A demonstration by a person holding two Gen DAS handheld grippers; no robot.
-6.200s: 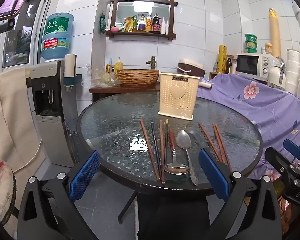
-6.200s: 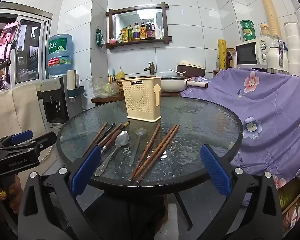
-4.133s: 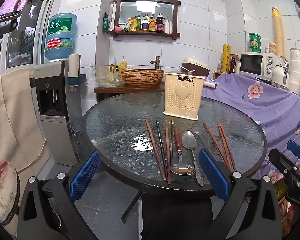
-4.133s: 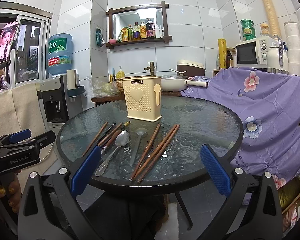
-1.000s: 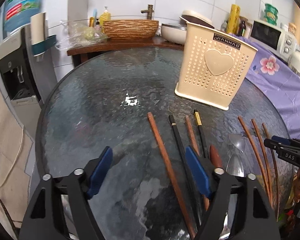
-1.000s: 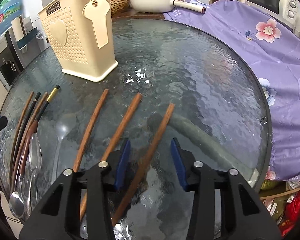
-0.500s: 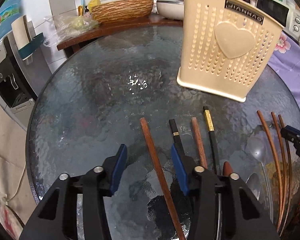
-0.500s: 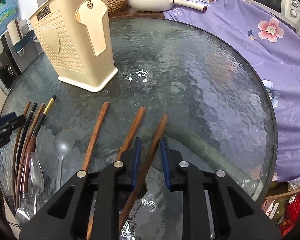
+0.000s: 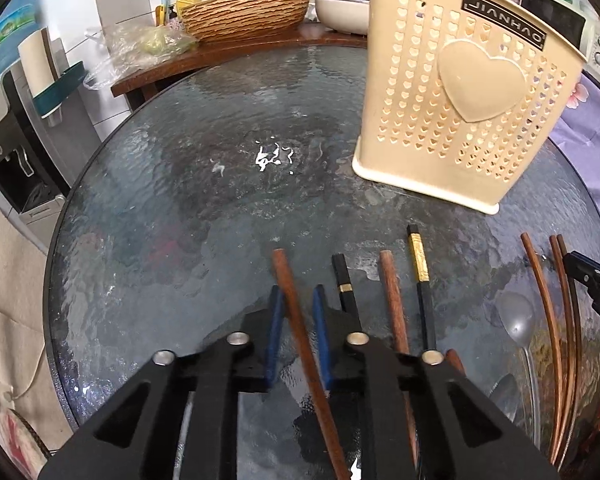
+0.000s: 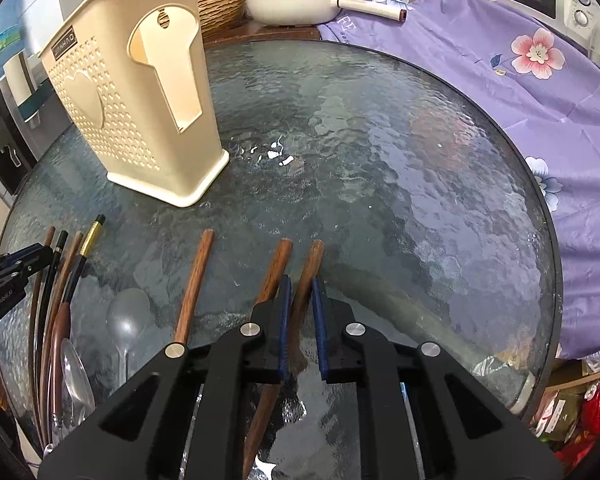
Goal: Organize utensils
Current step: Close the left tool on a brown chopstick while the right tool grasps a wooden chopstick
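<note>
Low in the left wrist view, the left gripper [image 9: 296, 300] has just been closing and is now clenched on the leftmost brown chopstick [image 9: 290, 292], whose long axis runs up the frame toward the cream utensil holder [image 9: 460, 104] at upper right. In the right wrist view, the right gripper [image 10: 299, 292] has likewise just closed onto the rightmost brown chopstick [image 10: 308, 268], which points up-frame, while the holder [image 10: 140, 92] stands at upper left. Remaining chopsticks and spoons lie flat on the glass table [image 10: 400, 160] between the grippers.
</note>
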